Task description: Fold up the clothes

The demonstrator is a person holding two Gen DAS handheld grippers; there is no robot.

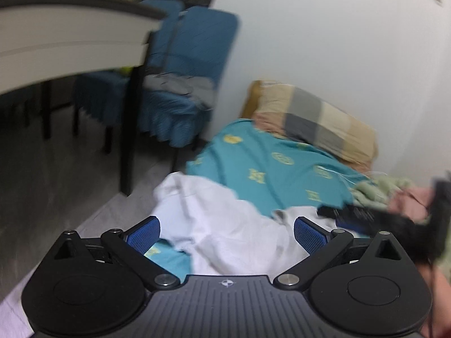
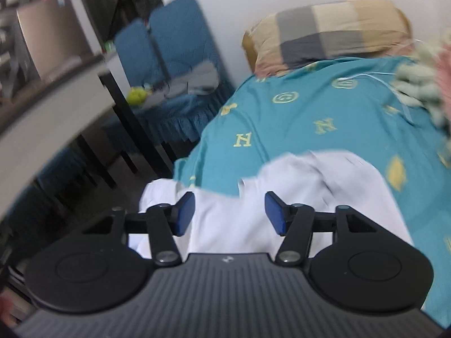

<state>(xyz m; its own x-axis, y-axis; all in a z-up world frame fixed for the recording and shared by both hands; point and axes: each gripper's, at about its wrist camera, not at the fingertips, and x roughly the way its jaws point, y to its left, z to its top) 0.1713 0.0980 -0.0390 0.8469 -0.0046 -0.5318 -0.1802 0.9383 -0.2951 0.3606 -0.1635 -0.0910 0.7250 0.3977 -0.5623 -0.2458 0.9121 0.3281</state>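
Observation:
A crumpled white garment (image 1: 203, 205) lies on a teal bedsheet (image 1: 267, 169) printed with yellow logos, near the bed's corner. My left gripper (image 1: 227, 236) hangs over it, open wide, with nothing pinched between its blue pads. In the right wrist view the same white garment (image 2: 324, 174) spreads over the sheet (image 2: 296, 118). My right gripper (image 2: 231, 214) is above the cloth with its jaws partly apart and the pads clear of the fabric. A dark blurred shape (image 1: 394, 222) at the right of the left wrist view looks like the other gripper.
A checked pillow (image 1: 315, 118) (image 2: 332, 31) leans on the white wall at the head of the bed. A fluffy green and pink blanket (image 1: 380, 191) (image 2: 422, 84) lies at the right. Blue-covered chairs (image 1: 191, 64) (image 2: 169, 56) and a table (image 1: 56, 42) stand left of the bed.

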